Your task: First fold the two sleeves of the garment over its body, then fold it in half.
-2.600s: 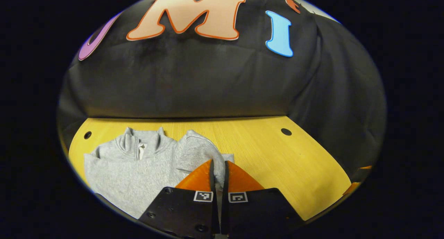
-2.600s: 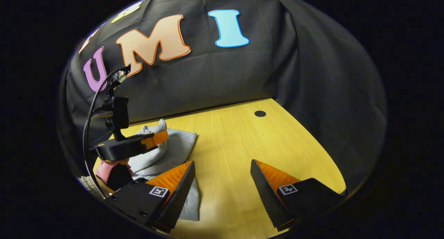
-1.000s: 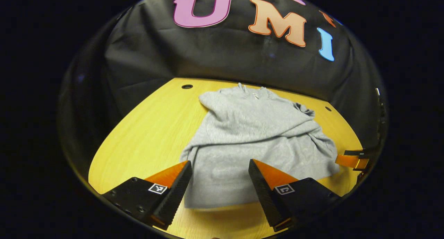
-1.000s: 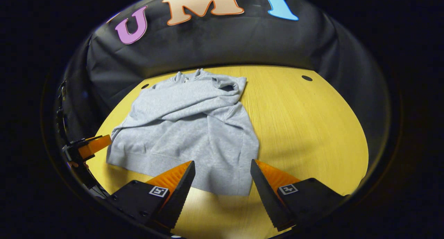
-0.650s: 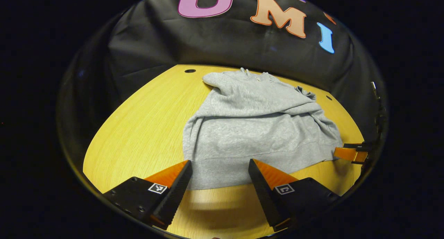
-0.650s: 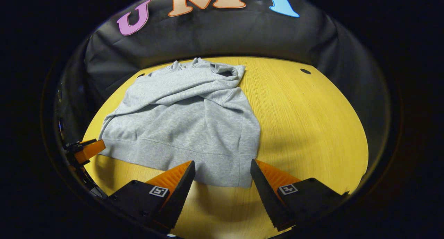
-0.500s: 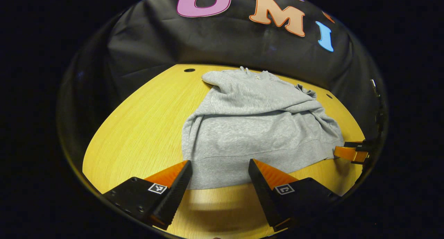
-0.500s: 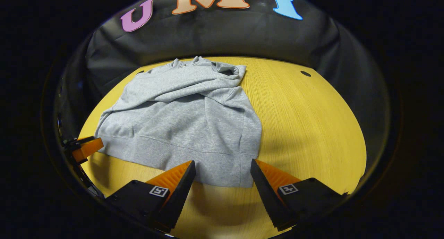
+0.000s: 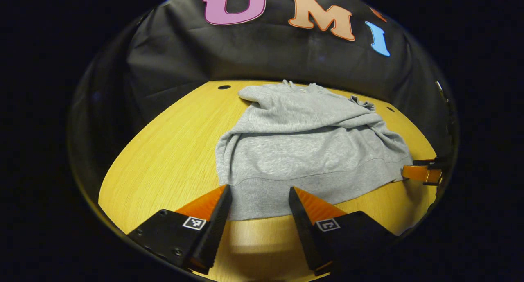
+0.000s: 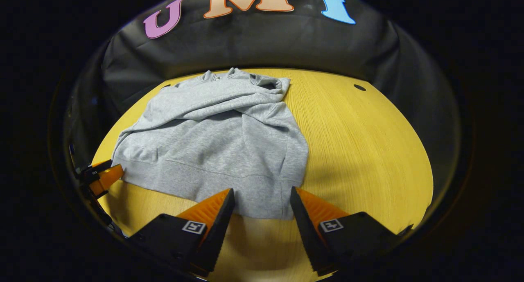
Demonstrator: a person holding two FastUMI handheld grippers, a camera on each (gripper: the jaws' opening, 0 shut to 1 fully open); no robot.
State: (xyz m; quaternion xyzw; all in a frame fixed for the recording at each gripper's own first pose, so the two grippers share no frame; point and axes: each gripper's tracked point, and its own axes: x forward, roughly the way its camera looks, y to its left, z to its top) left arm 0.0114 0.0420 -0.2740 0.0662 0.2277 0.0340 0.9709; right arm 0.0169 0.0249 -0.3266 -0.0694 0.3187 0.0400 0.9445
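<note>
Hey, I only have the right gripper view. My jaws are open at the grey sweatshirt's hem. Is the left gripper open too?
Observer: Yes. In the left gripper view the left gripper has its jaws apart, with the sweatshirt hem between them.
Operator: Which part of the hem?
Observer: Its left corner. The garment's side edge runs up from right beside the left finger.
Operator: Is that corner lifted?
Observer: No, it appears to lie flat on the table, not pinched.
</note>
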